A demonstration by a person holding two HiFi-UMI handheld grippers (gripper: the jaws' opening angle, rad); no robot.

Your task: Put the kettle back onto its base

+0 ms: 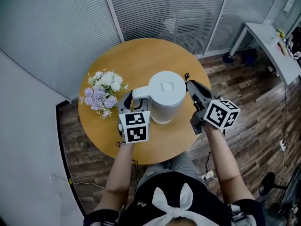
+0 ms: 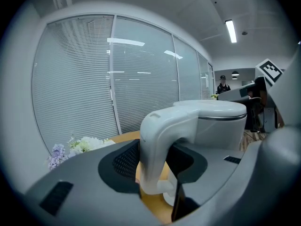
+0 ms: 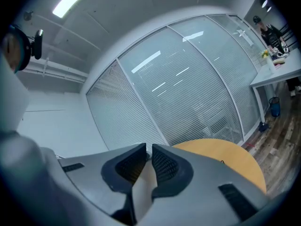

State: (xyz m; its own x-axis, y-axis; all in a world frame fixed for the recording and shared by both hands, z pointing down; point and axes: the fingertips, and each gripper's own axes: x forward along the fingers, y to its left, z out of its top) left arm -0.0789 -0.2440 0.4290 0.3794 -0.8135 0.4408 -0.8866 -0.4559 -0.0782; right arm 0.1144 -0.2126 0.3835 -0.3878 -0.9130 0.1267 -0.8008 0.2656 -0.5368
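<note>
We're looking down on the round table (image 1: 141,60), and the white kettle (image 1: 167,91) stands out right of its middle, lid up, closer to the right edge than the left. The left gripper (image 1: 135,100) comes in from the near edge, and its own view settles it: the jaws stand wide with the kettle's handle (image 2: 157,145) upright between the dark pads, clamped on both sides. We can't tell whether the kettle's bottom is sitting on the wood or on a base. The gripper and the kettle's own body cover that spot. Over on the other side, the right gripper (image 1: 192,86) hangs beside the kettle's right flank, close but with a sliver of wood between them. Its jaws are drawn nearly together, with only a thin slit and nothing in it. A bunch of white and lilac flowers (image 1: 103,94) lies at the left edge, well apart from the kettle.
</note>
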